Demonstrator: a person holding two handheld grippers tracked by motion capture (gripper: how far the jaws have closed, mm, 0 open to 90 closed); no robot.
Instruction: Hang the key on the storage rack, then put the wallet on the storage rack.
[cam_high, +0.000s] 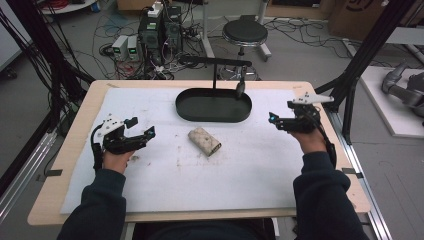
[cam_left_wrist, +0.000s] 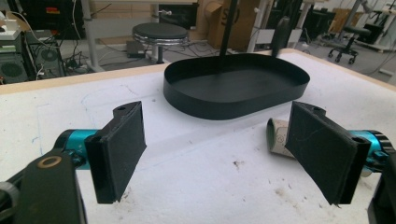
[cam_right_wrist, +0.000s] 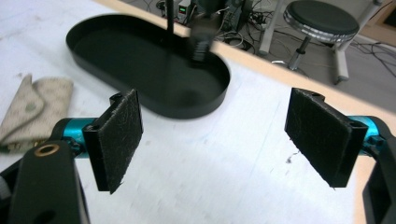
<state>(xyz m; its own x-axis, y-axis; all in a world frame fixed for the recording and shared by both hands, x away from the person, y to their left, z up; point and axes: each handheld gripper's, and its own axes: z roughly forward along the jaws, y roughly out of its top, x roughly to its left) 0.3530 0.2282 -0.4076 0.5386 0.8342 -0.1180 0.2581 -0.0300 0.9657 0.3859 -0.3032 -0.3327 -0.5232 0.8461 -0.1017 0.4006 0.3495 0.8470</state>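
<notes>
Both tongs gape with nothing between them: left tongs (cam_high: 142, 129) and right tongs (cam_high: 274, 121) flank the folded cloth (cam_high: 204, 141) (lying before the black tray (cam_high: 213, 117)).

Folded beige cloth (cam_high: 204, 141) before black tray (cam_high: 186, 106)

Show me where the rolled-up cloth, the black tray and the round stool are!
rolled-up cloth (cam_high: 204, 141): high view, middle of the roll.
black tray (cam_high: 212, 116): high view, near wall of the tray.
round stool (cam_high: 245, 32): high view, middle of the seat.
</notes>
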